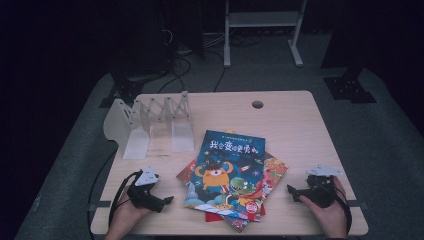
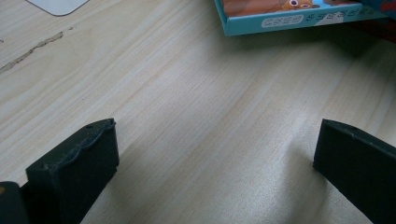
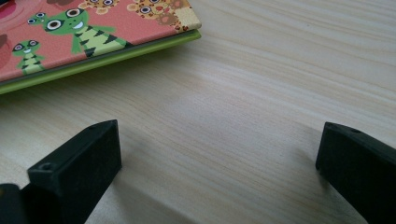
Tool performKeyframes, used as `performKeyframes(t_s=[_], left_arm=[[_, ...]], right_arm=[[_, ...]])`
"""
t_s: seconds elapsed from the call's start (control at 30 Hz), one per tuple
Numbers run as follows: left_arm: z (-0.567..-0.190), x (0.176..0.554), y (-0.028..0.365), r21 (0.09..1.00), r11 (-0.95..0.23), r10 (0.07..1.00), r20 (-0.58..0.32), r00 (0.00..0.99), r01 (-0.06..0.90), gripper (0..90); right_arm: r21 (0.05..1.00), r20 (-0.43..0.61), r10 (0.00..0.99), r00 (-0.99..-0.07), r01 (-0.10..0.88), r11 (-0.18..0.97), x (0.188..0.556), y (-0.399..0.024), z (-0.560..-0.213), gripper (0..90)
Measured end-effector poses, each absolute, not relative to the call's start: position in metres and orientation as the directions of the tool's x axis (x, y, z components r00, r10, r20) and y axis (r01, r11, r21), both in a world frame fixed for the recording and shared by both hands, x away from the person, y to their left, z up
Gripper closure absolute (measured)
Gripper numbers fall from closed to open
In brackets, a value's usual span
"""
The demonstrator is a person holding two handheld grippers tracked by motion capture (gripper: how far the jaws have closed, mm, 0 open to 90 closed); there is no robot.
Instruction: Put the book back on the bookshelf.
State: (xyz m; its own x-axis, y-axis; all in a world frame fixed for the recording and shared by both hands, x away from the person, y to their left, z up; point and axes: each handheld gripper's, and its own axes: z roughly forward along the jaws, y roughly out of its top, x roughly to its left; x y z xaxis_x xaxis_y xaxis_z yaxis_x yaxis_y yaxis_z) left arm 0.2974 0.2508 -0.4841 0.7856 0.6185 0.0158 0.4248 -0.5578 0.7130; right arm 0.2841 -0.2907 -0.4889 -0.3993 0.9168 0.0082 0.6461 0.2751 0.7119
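Observation:
A fanned stack of children's picture books (image 1: 231, 175) lies flat at the table's middle front, topped by a blue book with an orange monster. My left gripper (image 1: 164, 201) rests on the wood left of the stack, pointing toward it; my right gripper (image 1: 292, 189) rests to its right. In the left gripper view the left gripper (image 2: 217, 135) stands open over bare wood, a corner of the blue book (image 2: 280, 18) ahead. In the right gripper view the right gripper (image 3: 219, 135) stands open too, with a red book with green frogs (image 3: 93, 32) lying ahead of it.
A white folding book rack (image 1: 150, 122) stands at the back left of the wooden table (image 1: 295, 130); its base corner (image 2: 58, 4) shows in the left gripper view. A round cable hole (image 1: 257, 104) sits near the far edge. Dark stands and cables lie beyond the table.

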Motion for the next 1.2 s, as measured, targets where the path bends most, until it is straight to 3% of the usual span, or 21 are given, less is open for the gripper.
performKeyframes(t_s=[0.23, 0.4, 0.53, 0.77, 0.97, 1.2], left_arm=[[-0.483, 0.296, 0.251, 0.721, -0.548, 0.608, -0.006, 0.794, 0.425, 0.0], [-0.475, 0.291, 0.253, 0.757, -0.527, 0.581, -0.011, 0.814, 0.386, 6.9], [-0.464, 0.287, 0.255, 0.796, -0.494, 0.539, -0.034, 0.842, 0.349, 18.9], [-0.448, 0.279, 0.250, 0.818, -0.494, 0.457, -0.045, 0.888, 0.295, 57.8], [-0.442, 0.280, 0.240, 0.803, -0.500, 0.416, -0.106, 0.903, 0.324, 89.8], [-0.448, 0.283, 0.220, 0.784, -0.530, 0.368, -0.130, 0.921, 0.322, 89.8]], right_arm=[[0.711, 0.009, 0.915, -0.404, 0.646, 0.278, 0.284, -0.290, -0.489, 0.0], [0.711, 0.010, 0.915, -0.403, 0.646, 0.277, 0.284, -0.290, -0.489, 0.0], [0.711, 0.009, 0.915, -0.403, 0.646, 0.278, 0.284, -0.290, -0.489, 0.0], [0.712, 0.008, 0.914, -0.406, 0.644, 0.280, 0.285, -0.291, -0.489, 0.0], [0.711, 0.010, 0.914, -0.407, 0.645, 0.279, 0.285, -0.291, -0.489, 0.0], [0.711, 0.010, 0.913, -0.407, 0.645, 0.280, 0.285, -0.291, -0.489, 0.0]])
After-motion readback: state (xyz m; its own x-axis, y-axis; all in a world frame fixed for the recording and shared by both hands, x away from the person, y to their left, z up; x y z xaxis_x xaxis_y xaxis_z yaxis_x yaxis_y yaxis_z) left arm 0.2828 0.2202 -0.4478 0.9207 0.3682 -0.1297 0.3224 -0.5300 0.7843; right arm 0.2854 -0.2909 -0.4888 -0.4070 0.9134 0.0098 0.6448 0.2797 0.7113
